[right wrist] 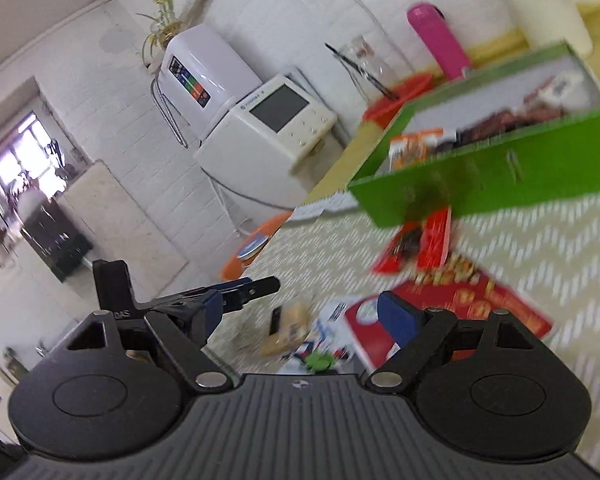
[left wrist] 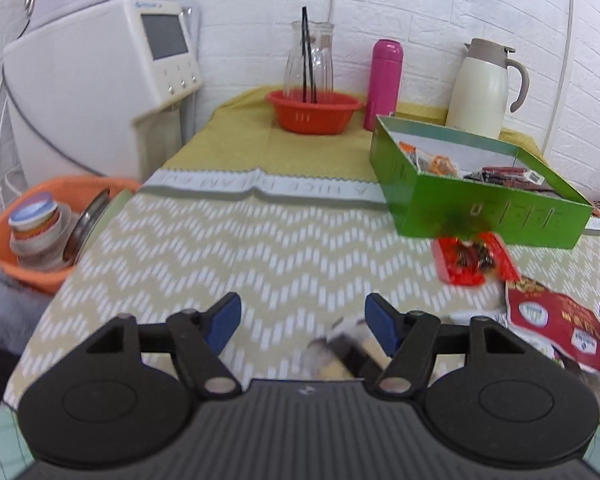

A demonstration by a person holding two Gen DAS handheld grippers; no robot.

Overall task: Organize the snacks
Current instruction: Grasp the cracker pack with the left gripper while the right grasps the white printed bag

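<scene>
Zigzag tablecloth point(left wrist: 228, 240): green snack box point(left wrist: 480, 216) at two o'clock, red packets point(left wrist: 556, 324) loose at three. Left gripper point(left wrist: 302, 322), right gripper point(right wrist: 300, 312): jaws apart, empty. Advised: approach one packet squarely, pinch its edge.

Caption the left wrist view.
Open left hand-held gripper hovers over tablecloth; green snack box and loose red packets ahead.

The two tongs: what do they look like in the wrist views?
Both match. The left tongs and right tongs have a ribbed dark grey body, two round black discs at the base, black linkage arms with silver rivets and blue pads on the fingers. No cables, sleeves or hands show.
</scene>
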